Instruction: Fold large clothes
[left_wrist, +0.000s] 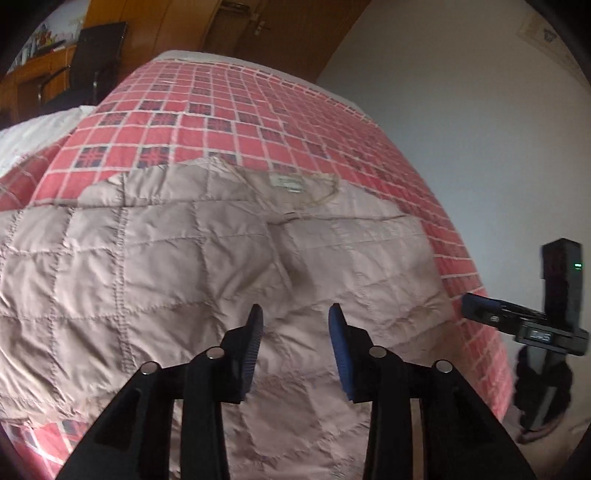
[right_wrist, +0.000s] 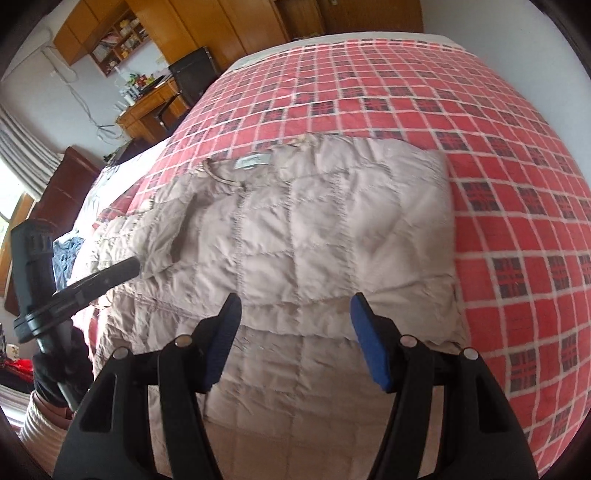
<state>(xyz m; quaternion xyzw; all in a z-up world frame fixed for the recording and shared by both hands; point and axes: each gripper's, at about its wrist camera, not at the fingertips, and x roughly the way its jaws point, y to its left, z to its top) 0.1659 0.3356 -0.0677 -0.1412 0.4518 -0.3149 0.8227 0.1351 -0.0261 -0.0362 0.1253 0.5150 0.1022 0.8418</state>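
A beige quilted jacket (left_wrist: 192, 266) lies spread on a bed with a red checked cover (left_wrist: 258, 107). Its collar and label face the far side. In the right wrist view the jacket (right_wrist: 332, 221) has its right part folded in, with a straight edge along the cover (right_wrist: 517, 184). My left gripper (left_wrist: 295, 321) hovers open over the jacket's middle, nothing between its fingers. My right gripper (right_wrist: 293, 310) is open above the jacket's near right part. Seen from the left wrist, the right gripper (left_wrist: 480, 314) shows at the bed's right edge; from the right wrist, the left gripper (right_wrist: 122, 269) reaches in over the jacket's left sleeve.
Wooden cupboards (right_wrist: 207, 26), a desk (right_wrist: 147, 107) and a black chair (left_wrist: 96, 62) stand beyond the bed. A white pillow (left_wrist: 33, 136) lies at the far left. A plain wall (left_wrist: 480, 110) runs along the bed's right side. A gloved hand (right_wrist: 55, 380) holds the left gripper's handle.
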